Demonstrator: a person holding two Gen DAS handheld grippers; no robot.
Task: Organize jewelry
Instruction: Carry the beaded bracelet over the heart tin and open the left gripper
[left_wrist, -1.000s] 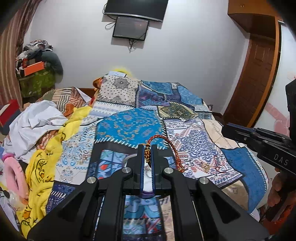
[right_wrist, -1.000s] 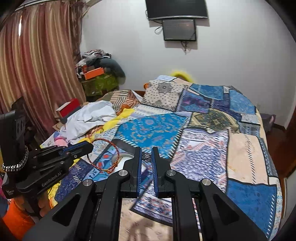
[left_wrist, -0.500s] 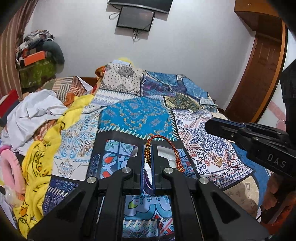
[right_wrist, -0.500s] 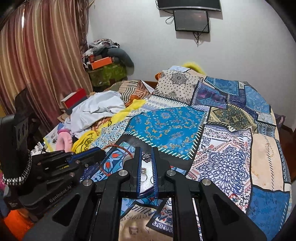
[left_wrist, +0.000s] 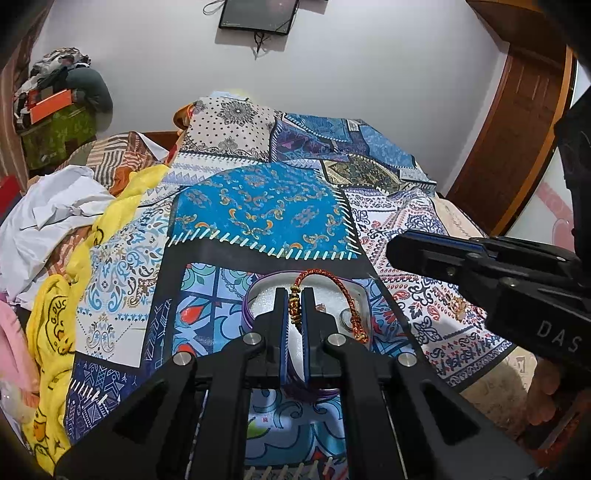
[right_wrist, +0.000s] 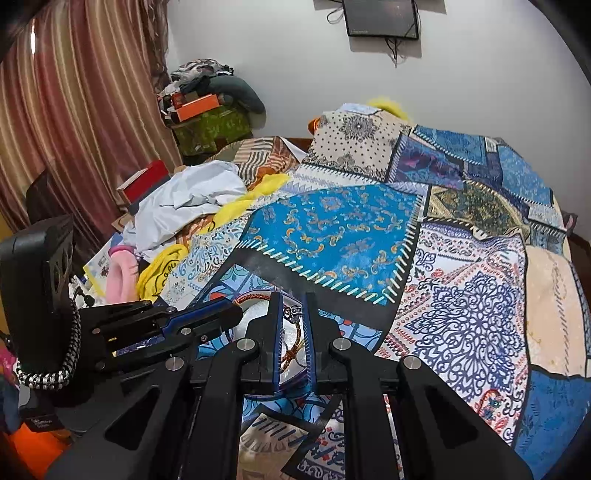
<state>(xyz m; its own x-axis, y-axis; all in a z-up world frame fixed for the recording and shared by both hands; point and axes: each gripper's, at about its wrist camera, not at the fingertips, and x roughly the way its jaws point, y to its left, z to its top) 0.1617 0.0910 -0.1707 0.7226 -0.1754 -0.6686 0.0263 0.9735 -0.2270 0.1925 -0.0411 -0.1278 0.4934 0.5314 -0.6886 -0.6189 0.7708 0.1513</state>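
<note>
Bed covered by a patchwork-print bedspread: blue, white, beige and dark panels, with a bright blue panel with stitch-like edging near the middle. Near edge of the bedspread: a shallow purple-rimmed tray with a white inside sits directly on the cover; its near part is hidden in both views. Small gold-coloured jewelry piece lies on the white paisley panel, near the tray but apart from it. Left side of the bed: yellow printed cloth, crumpled white cloth beside it, striped orange-brown fabric farther back, a pink item at the edge. Patterned pillow at the far end.
</note>
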